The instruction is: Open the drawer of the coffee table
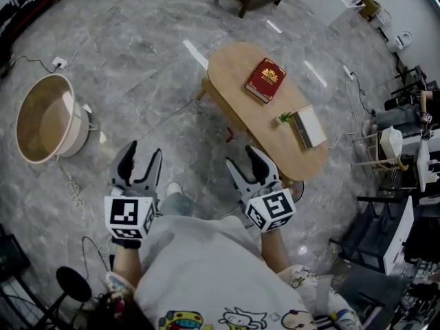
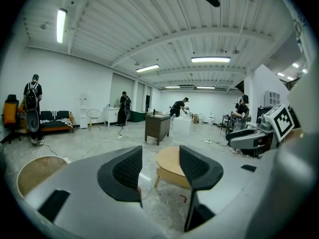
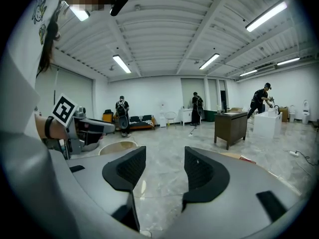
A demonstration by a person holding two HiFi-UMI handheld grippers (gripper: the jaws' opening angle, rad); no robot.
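The left gripper (image 1: 144,151) has its jaws spread wide, and between them there is only floor and, farther away, the coffee table (image 2: 169,163). The right gripper (image 1: 243,158) is spread in the same way and pinches nothing. Both are held in the air in front of the person, apart from each other.

The coffee table (image 1: 234,74) stands beyond the right gripper, not touched by either one. Its oval wooden top carries a red book (image 1: 265,80) and a flat white box (image 1: 308,126) with a small green thing (image 1: 284,117) at its end. What the box holds I cannot tell, and the drawer front I cannot make out.

Well to the left stands a round beige tub (image 1: 45,119), showing only its smooth pale inside.
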